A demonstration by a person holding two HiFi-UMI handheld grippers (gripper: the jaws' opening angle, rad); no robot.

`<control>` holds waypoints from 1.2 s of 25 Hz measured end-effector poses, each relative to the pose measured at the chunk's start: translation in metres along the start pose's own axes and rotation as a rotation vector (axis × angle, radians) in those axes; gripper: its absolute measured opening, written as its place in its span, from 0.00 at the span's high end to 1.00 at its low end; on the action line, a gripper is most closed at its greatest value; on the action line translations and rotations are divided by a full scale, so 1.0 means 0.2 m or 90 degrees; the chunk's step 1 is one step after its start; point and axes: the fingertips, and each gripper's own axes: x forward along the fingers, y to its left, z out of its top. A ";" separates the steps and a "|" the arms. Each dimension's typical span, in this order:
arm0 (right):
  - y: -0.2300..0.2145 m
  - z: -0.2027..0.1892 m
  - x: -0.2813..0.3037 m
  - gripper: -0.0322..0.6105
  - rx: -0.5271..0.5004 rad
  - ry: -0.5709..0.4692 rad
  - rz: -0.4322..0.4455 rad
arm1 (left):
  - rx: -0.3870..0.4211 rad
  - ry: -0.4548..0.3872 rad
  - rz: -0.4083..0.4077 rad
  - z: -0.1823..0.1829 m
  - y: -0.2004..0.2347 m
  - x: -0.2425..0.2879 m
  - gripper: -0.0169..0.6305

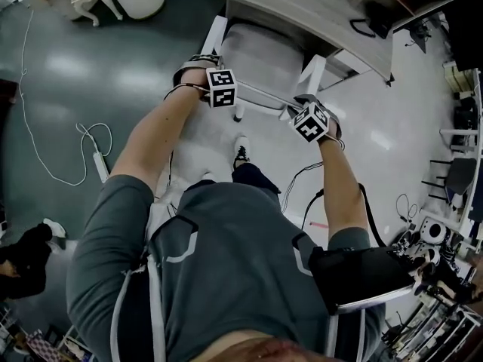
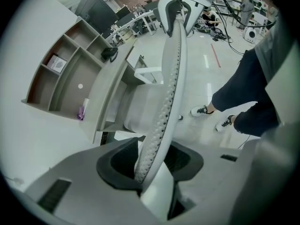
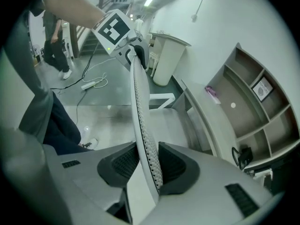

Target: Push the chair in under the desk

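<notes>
The white chair's seat stands at the front edge of the pale desk, its far part under the desktop. The thin perforated backrest runs between my two hands. My left gripper is shut on its left end, and my right gripper is shut on its right end. In the left gripper view the backrest edge rises out of the left gripper, held between the dark pads. The right gripper clamps the backrest the same way.
Open shelves stand at the back of the desk. A power strip with a white cable lies on the floor at left. My shoe is just behind the chair. Equipment and cables crowd the right side.
</notes>
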 end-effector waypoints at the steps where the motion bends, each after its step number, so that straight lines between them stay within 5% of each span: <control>1: -0.03 0.00 0.01 0.74 -0.001 -0.002 -0.003 | 0.001 -0.002 0.002 0.01 0.03 0.01 0.73; 14: -0.32 0.00 0.08 0.74 0.001 -0.006 -0.010 | 0.007 -0.006 0.015 0.12 0.29 0.14 0.73; 20: -0.45 -0.06 0.09 0.73 0.005 -0.001 0.003 | -0.002 -0.010 -0.023 0.21 0.33 0.18 0.72; 30: -0.39 -0.09 0.07 0.73 0.022 0.004 0.015 | 0.024 -0.007 -0.007 0.22 0.31 0.18 0.73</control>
